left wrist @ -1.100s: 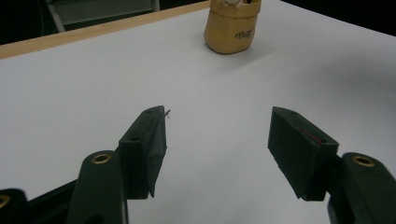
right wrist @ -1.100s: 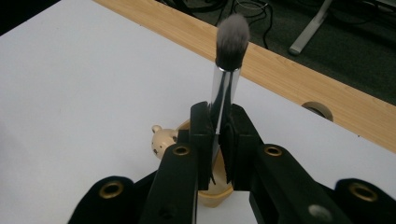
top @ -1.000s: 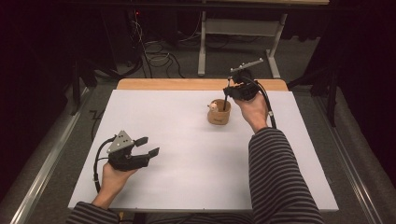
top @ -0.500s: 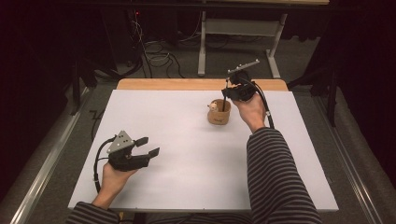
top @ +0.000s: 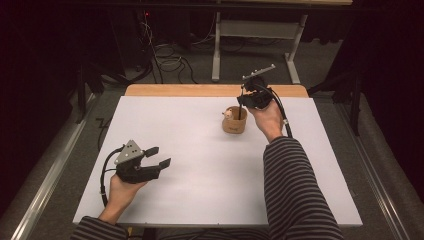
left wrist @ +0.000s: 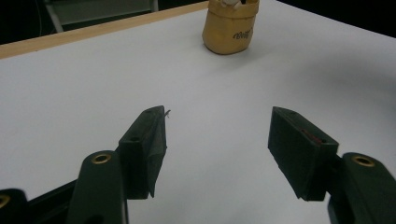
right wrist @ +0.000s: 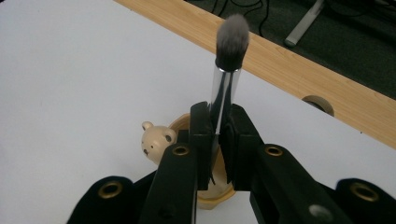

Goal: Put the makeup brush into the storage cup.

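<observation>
Jaws of right gripper [right wrist: 215, 135] tight on makeup brush [right wrist: 229, 51] (left gripper [left wrist: 217, 140] spread wide).

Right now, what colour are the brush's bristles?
Grey, paler at the tip; the brush shows best in the right gripper view.

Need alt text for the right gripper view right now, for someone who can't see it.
The right gripper is shut on the silver ferrule of a makeup brush, grey bristles up, directly above a tan cup with a small bear head on its rim. The cup stands on a white table with a wooden edge.
</observation>
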`<state>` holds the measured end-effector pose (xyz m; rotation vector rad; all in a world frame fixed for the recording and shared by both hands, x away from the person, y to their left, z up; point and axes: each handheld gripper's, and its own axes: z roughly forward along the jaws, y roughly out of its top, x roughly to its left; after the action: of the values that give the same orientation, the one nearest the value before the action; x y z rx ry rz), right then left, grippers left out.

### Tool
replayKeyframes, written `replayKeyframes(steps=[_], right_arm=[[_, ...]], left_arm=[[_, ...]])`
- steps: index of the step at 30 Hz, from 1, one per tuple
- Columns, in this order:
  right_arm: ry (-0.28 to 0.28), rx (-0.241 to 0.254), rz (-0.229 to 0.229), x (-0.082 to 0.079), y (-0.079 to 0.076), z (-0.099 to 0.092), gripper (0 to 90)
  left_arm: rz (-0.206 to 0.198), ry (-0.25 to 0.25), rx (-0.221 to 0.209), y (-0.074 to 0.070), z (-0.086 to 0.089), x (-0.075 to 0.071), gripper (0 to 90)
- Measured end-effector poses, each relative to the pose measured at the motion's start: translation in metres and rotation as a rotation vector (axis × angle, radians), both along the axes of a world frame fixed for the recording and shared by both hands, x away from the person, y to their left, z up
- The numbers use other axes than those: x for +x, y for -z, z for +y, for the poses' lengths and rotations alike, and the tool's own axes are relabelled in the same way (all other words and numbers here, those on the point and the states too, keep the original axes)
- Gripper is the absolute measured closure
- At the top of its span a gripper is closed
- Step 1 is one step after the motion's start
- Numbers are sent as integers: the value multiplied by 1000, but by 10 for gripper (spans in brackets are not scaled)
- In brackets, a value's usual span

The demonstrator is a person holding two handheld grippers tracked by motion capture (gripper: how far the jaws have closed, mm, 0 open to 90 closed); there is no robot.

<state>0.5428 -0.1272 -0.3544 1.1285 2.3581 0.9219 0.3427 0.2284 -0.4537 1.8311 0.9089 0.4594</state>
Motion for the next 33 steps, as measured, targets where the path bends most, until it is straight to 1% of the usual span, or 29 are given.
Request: replayKeyframes(steps=[4, 5, 8, 10, 14, 16, 21, 33], right_arm=[[-3, -5, 9, 1, 2, 1, 834], [0, -5, 15, 1, 3, 2, 814], [2, 1, 13, 1, 4, 2, 742], [5, -5, 10, 1, 4, 3, 695], [12, 8, 8, -1, 4, 1, 631], [9, 7, 4, -2, 4, 0, 608], [7, 10, -6, -5, 2, -1, 588], [-3, 38, -24, -14, -3, -5, 567]], left_arm=[[-1, 1, 0, 0, 0, 0, 375], [-1, 1, 0, 0, 0, 0, 375], [-2, 0, 0, 0, 0, 0, 375], [-2, 0, 0, 0, 0, 0, 375], [-2, 0, 0, 0, 0, 0, 375], [-2, 0, 1, 0, 0, 0, 374], [-2, -1, 1, 0, 0, 0, 374], [-3, -3, 1, -1, 0, -1, 372]])
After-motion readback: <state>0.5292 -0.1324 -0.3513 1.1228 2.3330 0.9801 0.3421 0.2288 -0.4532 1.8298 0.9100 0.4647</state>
